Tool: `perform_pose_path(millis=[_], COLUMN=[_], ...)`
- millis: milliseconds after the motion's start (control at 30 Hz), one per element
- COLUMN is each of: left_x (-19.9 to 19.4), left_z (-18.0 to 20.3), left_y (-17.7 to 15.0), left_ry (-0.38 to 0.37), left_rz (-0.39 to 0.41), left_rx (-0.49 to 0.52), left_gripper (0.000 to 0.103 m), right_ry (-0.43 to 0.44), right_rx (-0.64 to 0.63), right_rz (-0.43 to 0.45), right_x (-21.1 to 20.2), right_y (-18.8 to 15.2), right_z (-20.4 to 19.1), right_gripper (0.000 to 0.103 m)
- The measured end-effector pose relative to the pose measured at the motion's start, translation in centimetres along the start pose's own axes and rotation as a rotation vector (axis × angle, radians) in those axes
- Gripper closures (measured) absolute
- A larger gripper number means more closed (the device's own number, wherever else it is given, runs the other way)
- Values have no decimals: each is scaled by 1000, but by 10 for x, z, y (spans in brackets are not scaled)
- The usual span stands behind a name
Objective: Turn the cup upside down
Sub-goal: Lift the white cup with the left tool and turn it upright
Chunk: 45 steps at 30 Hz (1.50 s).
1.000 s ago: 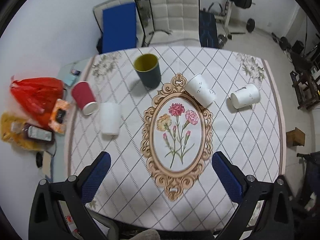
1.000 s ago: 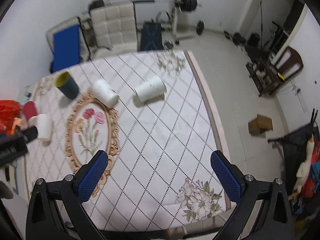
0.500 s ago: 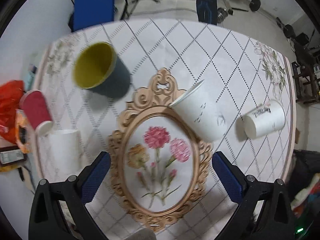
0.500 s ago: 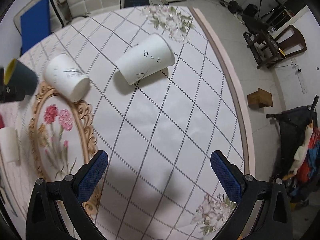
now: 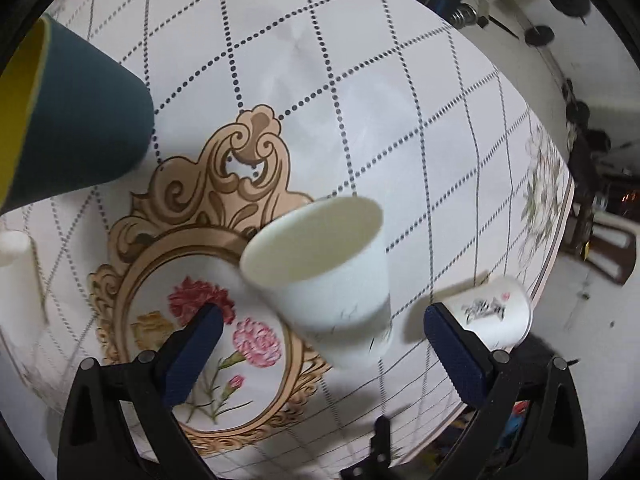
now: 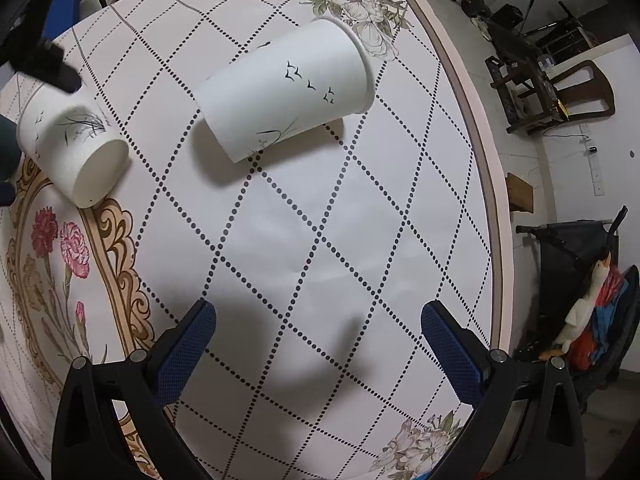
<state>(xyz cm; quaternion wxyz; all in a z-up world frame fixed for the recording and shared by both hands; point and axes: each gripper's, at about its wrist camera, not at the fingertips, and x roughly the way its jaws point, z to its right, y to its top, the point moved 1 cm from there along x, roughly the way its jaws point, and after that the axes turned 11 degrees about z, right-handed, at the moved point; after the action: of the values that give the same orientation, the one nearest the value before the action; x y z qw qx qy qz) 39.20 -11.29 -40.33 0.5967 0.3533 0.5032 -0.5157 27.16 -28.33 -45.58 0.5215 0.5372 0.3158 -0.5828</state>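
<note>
A white paper cup point(image 5: 332, 280) lies on its side on the patterned tablecloth, mouth toward the left wrist camera. My left gripper point(image 5: 320, 344) is open with its blue pads either side of the cup, apart from it. The same cup shows in the right wrist view point(image 6: 74, 156) with the left gripper's black frame point(image 6: 38, 60) above it. A second white cup with bird marks point(image 6: 288, 88) lies on its side ahead of my right gripper point(image 6: 318, 340), which is open and empty; it also shows in the left wrist view point(image 5: 490, 312).
A dark teal cup with a yellow inside point(image 5: 68, 120) stands at the left. Another white cup point(image 5: 16, 276) lies at the far left edge. The table's right edge point(image 6: 486, 184) drops to a floor with chairs and gym gear.
Both grippers have moved down and forward toward the table. The left one has come close around the middle white cup; the right one has closed in on the bird-marked cup.
</note>
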Motion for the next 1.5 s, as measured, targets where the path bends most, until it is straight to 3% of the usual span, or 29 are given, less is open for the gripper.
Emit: perform_pose_path(millis=[133, 300, 467, 733, 867, 1000, 1267, 1500], left_x=[7, 19, 30, 37, 29, 22, -4, 7], left_z=[0, 17, 36, 65, 74, 72, 15, -23], left_y=[7, 23, 16, 1, -19, -44, -123, -184], left_ry=[19, 93, 172, 242, 267, 265, 286, 338], left_rz=[15, 51, 94, 161, 188, 160, 99, 64], left_rx=[-10, 112, 269, 428, 526, 579, 619, 630], left_gripper=[4, 21, 23, 26, 26, 26, 26, 26], right_ry=[-1, -2, 0, -1, 5, 11, 40, 54], right_rx=[3, -3, -3, 1, 2, -1, -14, -64], right_rz=[-5, -6, 1, 10, 10, 9, -2, -20], right_x=[2, 4, 3, -2, -3, -7, -23, -30], right_y=[2, 4, 4, 3, -1, -12, -54, -110], right_z=[1, -2, -5, 1, 7, 16, 37, 52], right_gripper=[0, 0, 0, 0, 0, 0, 0, 0])
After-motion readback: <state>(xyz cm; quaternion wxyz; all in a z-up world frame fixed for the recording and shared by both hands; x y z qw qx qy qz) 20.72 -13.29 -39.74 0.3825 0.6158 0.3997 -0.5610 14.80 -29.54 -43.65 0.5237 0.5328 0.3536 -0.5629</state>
